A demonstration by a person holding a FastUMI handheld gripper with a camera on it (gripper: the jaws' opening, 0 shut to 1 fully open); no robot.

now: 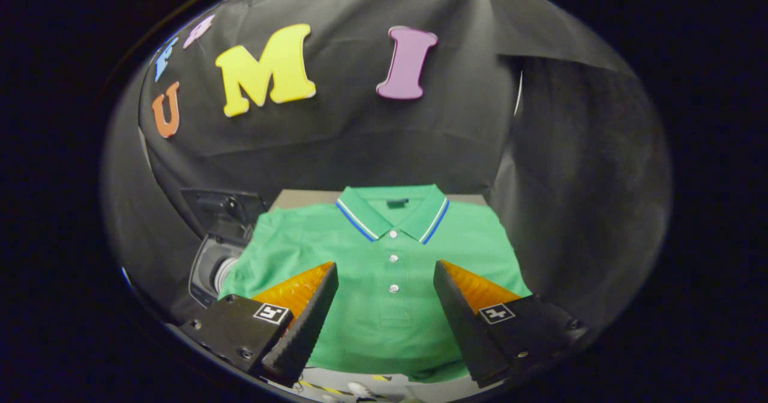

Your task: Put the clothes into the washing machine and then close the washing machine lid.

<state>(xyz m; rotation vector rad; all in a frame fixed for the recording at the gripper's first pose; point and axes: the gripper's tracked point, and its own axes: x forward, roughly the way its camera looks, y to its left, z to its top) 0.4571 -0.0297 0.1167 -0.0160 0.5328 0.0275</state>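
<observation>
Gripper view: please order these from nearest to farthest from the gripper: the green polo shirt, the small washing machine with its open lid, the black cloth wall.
1. Green polo shirt: lying flat between and just ahead of the open jaws of the gripper.
2. Small washing machine with its open lid: beside the shirt's sleeve, left of the left jaw.
3. Black cloth wall: beyond both, behind the shirt's collar.

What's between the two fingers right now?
In the gripper view, the open gripper hangs over the green polo shirt; its buttoned placket lies in the gap between the fingers. Neither finger presses on it.
</observation>
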